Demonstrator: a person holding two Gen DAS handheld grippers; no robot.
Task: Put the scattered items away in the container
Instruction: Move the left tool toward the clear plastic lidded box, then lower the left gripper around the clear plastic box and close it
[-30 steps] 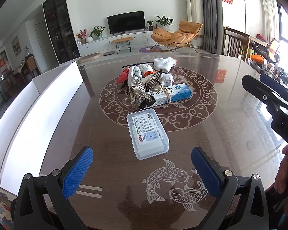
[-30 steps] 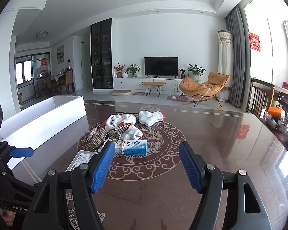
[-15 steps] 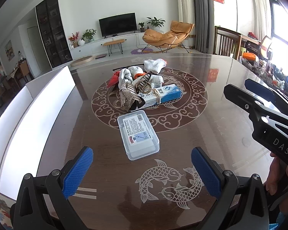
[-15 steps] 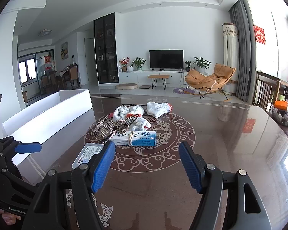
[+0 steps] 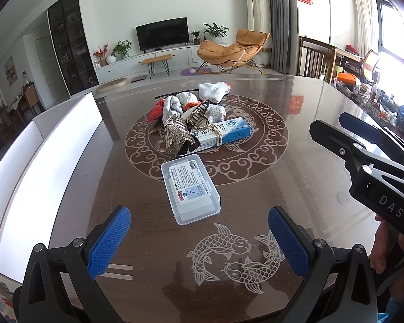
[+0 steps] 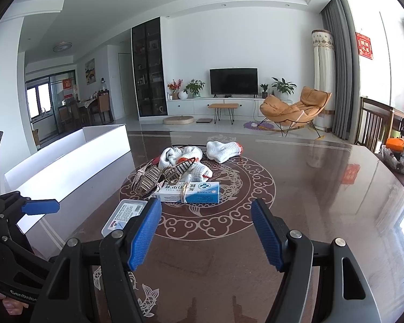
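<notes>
Nothing appears tidied yet: both the left gripper (image 5: 199, 238) and right gripper (image 6: 206, 232) hover wide apart and empty, while the clear plastic case (image 5: 190, 188), medicine box (image 5: 223, 132), hair clips (image 5: 187, 127) and gloves (image 5: 212, 91) lie at twelve o'clock, the white container (image 5: 40, 167) at nine.

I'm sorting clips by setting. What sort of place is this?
Most likely a home's living and dining room: a television on a low cabinet, an orange lounge chair, and a glossy dining table.
</notes>
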